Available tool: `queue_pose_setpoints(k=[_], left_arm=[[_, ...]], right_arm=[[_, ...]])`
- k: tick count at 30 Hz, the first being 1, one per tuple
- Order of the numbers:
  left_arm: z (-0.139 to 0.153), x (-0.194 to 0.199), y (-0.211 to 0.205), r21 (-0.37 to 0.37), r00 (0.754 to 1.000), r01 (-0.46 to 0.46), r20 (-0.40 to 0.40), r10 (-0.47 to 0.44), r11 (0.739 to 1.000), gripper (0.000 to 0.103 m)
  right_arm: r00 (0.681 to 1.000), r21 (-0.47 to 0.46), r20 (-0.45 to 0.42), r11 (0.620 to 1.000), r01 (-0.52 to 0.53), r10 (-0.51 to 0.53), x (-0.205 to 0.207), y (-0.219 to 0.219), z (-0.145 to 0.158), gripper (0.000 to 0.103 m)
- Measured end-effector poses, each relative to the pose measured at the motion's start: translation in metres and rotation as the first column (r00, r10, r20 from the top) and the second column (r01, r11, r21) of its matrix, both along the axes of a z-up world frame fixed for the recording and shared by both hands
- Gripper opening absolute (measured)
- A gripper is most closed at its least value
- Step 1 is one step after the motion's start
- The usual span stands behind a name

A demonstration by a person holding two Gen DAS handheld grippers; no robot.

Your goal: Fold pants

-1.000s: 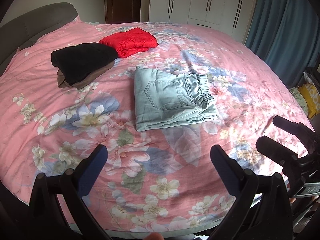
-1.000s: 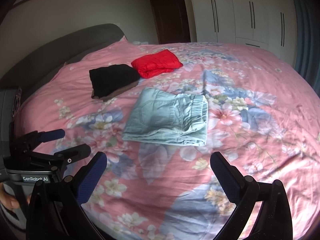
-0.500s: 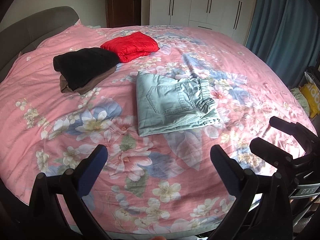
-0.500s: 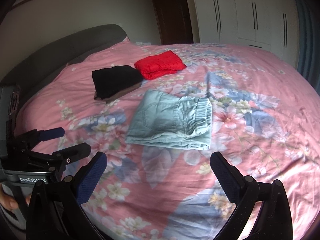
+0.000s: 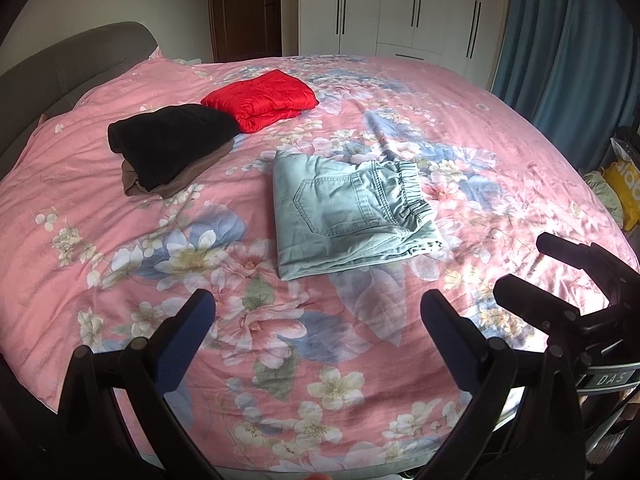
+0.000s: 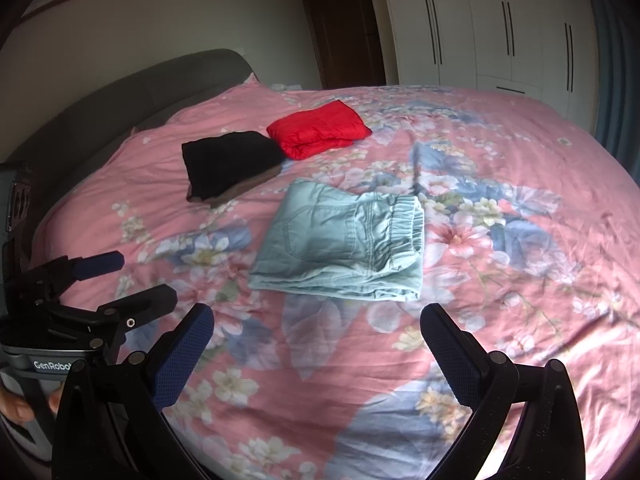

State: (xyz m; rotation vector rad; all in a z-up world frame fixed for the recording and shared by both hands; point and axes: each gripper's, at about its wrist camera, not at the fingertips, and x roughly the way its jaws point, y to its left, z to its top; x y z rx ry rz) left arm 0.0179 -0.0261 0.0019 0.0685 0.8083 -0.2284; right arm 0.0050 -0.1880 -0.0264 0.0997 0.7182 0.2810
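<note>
Light green-blue pants (image 5: 348, 216) lie folded into a flat rectangle in the middle of the pink floral bed (image 5: 120, 220), back pocket up, elastic waistband to the right. They also show in the right wrist view (image 6: 344, 248). My left gripper (image 5: 318, 320) is open and empty, held above the bed's near edge, well short of the pants. My right gripper (image 6: 316, 332) is open and empty too, at the same near edge. Each gripper shows in the other's view: the right one (image 5: 556, 276) and the left one (image 6: 120, 280).
A folded black garment on a brown one (image 5: 172, 148) and a folded red garment (image 5: 260, 100) lie at the back left of the bed. A grey headboard (image 5: 60, 68) is on the left, white wardrobes (image 5: 400, 4) behind, blue curtains (image 5: 568, 44) and a yellow bag (image 5: 624, 188) on the right.
Both grippers have drawn back and tilted up a little; the pants and other clothes sit lower in both views. The pants have not moved on the bed.
</note>
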Motion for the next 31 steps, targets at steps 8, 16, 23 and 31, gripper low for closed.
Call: queue_pose_setpoints(k=[8,16,23,31], left_arm=[[0.0012,0.0039,-0.0011,0.007,1.0,0.002,0.005,-0.002,1.0,0.103],[0.0006,0.0019,-0.002,0.006,1.0,0.0,0.004,0.0,1.0,0.103],[0.0008,0.0035,-0.0023,0.007,1.0,0.0,0.004,0.0,1.0,0.103],[0.0006,0.003,-0.0024,0.006,1.0,-0.001,0.004,0.001,1.0,0.103]], right_arm=[[1.0,0.003,0.003,1.0,0.006,-0.006,0.0016,-0.0023,-0.0009,0.102],[1.0,0.005,0.004,1.0,0.011,-0.011,0.0018,-0.0028,-0.0006,0.102],[1.0,0.006,0.003,1.0,0.009,-0.009,0.0025,-0.0037,-0.0011,0.102],[1.0,0.006,0.003,1.0,0.01,-0.01,0.002,-0.0032,-0.0011,0.102]])
